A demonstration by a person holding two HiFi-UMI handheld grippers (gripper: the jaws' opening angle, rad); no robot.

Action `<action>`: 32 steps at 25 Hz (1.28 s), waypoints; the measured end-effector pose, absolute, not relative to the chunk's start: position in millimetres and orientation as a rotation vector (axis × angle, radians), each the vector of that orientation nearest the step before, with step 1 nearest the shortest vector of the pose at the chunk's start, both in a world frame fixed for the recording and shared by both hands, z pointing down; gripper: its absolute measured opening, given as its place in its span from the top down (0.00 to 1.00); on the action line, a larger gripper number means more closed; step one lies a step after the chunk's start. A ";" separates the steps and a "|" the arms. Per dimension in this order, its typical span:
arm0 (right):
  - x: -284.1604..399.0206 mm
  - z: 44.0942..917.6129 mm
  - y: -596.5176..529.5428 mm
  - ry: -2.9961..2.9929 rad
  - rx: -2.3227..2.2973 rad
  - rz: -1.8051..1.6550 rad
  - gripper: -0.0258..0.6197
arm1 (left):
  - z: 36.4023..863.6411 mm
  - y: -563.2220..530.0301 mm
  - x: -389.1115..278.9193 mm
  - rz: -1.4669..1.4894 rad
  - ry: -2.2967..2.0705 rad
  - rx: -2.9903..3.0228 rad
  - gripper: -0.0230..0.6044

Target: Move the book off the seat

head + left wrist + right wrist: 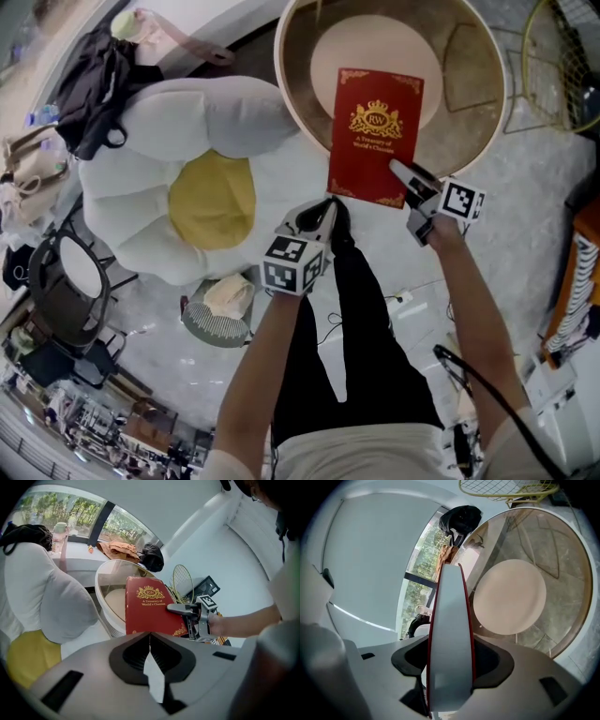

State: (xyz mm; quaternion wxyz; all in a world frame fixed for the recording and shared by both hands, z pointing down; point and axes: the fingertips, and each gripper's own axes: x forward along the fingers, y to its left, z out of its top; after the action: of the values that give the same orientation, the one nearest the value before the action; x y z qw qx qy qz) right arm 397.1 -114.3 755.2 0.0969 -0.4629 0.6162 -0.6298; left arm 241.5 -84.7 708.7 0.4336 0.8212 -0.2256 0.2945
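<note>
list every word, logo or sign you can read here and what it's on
"RW": gold crest on the red hardcover book cover.
"A Treasury of World's Classics": gold print under that crest.
Black-and-white square marker cubes: patterns only, no words.
Nothing else is readable.

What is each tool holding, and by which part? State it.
The right tool clamps the red book near a lower corner, across both covers. The left tool is shut and holds nothing.

I'm seeing the left gripper (323,214) and right gripper (405,176) wearing grey shells, black around the jaws, each carrying a black-and-white marker cube (293,265) behind them; the person is wearing black trousers (361,328), a pale top (366,457), a black cable (473,373) trailing behind the right jaws
</note>
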 end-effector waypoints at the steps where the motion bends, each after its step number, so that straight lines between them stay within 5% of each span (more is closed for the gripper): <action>1: 399.0 757.4 -114.2 1.814 -1.382 -1.866 0.55 | 709.7 -86.0 241.4 0.736 -0.559 2.045 0.96; 25: 448.9 752.7 -99.4 1.730 -1.778 -1.934 0.50 | 667.1 -104.7 236.9 0.687 -0.587 2.101 0.96; 32: 416.0 690.7 -90.2 1.885 -1.794 -1.753 0.71 | 637.0 -97.1 205.6 0.677 -0.581 2.172 0.96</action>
State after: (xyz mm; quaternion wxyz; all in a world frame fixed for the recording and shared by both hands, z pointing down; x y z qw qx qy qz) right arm 416.0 -90.2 690.7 0.0018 -0.5718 0.6008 -0.5587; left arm 205.6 -97.1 637.0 0.3866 0.8531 -0.2282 0.2660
